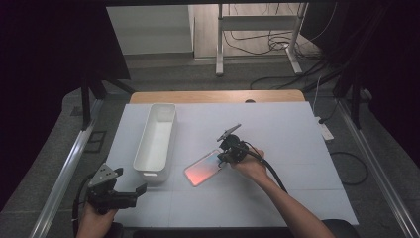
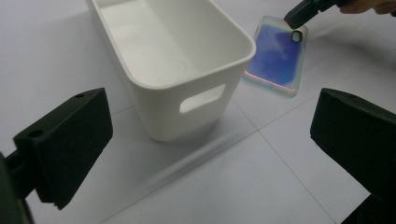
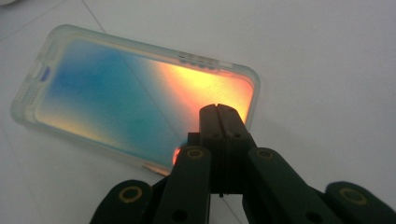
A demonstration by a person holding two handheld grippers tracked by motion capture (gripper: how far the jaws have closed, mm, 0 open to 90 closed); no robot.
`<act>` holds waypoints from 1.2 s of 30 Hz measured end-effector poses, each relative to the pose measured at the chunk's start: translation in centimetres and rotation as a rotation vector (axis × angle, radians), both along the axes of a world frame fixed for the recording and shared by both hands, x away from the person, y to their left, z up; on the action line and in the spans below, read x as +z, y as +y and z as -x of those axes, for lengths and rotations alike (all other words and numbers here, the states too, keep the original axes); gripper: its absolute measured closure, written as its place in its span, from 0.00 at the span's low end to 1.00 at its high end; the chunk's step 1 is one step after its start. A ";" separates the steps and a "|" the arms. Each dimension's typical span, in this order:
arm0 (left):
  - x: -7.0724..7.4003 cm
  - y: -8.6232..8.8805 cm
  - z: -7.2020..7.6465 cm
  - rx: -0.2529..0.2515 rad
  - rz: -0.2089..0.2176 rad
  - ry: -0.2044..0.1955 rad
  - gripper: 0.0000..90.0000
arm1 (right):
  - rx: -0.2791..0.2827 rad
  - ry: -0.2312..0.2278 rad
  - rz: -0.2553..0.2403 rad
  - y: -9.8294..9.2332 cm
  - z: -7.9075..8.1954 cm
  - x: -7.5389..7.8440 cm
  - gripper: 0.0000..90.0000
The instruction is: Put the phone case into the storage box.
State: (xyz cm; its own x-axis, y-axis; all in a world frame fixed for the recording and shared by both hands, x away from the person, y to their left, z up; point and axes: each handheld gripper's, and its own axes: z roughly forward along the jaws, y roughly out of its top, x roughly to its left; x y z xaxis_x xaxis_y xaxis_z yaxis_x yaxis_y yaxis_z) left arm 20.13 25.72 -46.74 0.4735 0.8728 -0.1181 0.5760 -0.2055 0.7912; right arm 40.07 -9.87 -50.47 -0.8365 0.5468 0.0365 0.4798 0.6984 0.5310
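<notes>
Across the white table (image 1: 297, 148) we work with two hand-held grippers, and its covering runs up to a strip of bare wood at the far edge. Left of the middle stands the long white bin (image 1: 156, 141), open-topped, with a handle slot cut in its near end wall, as the left gripper view shows. Just to the right of the bin's near end lies the phone case (image 1: 204, 168), flat on the table and apart from the bin, its clear rim framing an iridescent panel that glows blue and orange in the right gripper view. Our left gripper (image 1: 130, 191) hovers at the near left corner with its jaws spread wide and nothing between them, aimed at the bin's near end. Our right gripper (image 1: 221, 157) sits at the case's right end, jaws pressed tight together over that end; whether they pinch the rim we cannot tell.
</notes>
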 end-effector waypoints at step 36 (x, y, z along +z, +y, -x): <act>0.0 0.0 0.0 0.001 0.002 0.002 0.00 | -0.011 -0.030 -0.035 3.7 -2.9 -1.2 1.00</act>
